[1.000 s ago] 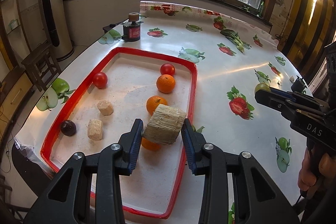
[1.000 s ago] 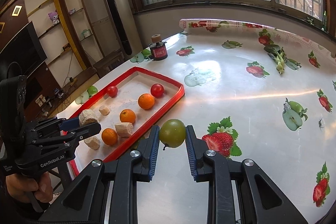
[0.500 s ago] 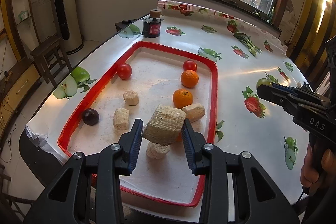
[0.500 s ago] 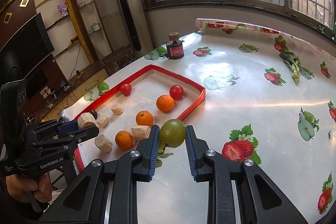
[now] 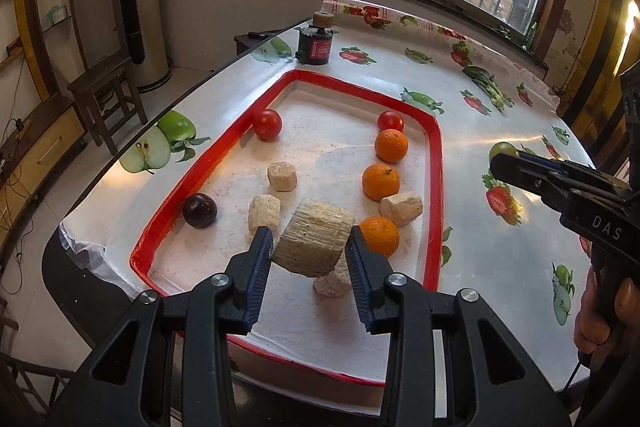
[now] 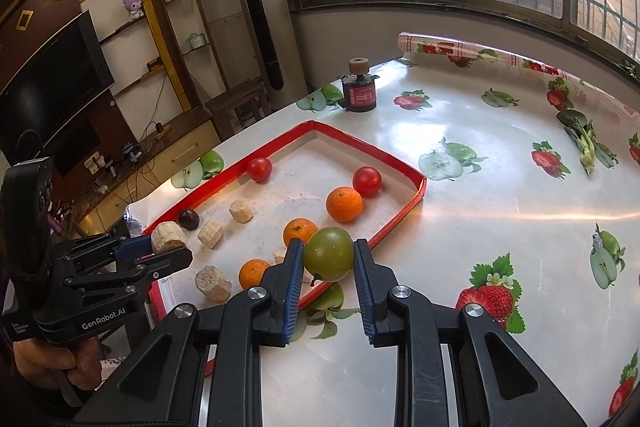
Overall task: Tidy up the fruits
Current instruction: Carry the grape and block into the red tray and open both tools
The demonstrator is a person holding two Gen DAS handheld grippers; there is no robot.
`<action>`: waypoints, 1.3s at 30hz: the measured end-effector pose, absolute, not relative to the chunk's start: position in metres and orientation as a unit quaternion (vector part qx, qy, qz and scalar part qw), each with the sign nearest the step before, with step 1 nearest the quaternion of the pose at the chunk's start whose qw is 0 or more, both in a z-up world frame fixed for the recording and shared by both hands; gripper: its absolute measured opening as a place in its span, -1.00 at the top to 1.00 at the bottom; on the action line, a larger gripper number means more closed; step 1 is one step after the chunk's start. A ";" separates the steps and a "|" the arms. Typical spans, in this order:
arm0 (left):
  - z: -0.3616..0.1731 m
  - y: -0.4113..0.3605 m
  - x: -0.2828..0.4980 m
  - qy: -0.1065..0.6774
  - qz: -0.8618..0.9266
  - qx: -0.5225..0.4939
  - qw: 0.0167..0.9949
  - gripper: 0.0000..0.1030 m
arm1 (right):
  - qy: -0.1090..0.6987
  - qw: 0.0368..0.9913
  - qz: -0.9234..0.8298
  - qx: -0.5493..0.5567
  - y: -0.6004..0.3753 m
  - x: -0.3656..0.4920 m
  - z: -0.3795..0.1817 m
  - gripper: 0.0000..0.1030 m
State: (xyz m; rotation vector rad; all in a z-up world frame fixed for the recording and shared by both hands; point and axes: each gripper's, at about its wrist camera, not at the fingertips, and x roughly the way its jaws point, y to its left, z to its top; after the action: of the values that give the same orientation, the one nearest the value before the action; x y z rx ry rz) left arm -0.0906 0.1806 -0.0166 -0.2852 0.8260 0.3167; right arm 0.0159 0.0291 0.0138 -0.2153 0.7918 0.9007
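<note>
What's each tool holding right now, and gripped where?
Left tool: a fibrous beige chunk, pinched across its round sides. Right tool: a green fruit, pinched at its widest part, left and right.

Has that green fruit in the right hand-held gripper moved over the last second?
Yes. The green tomato, clamped in the right hand-held gripper, has been carried left toward the red tray: it was over bare tablecloth beside it and now overlaps the tray's rim.
</note>
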 end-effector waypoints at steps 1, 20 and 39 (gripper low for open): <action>-0.017 0.182 -0.091 0.398 0.154 -0.139 0.894 0.32 | 0.372 0.820 0.423 -0.102 0.031 0.017 0.013 0.51; -0.030 0.219 -0.105 0.397 0.150 -0.199 0.883 0.32 | 0.395 0.799 0.441 -0.106 0.075 0.037 -0.005 0.51; -0.057 0.225 -0.087 0.434 0.147 -0.204 0.865 0.32 | 0.412 0.773 0.455 -0.161 0.159 0.061 -0.042 0.51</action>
State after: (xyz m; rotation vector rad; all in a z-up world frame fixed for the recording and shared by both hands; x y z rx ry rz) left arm -0.0865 0.2252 -0.0573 -0.4278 0.9090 0.3072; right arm 0.0610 0.1587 -0.0417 -0.3488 0.8922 0.9851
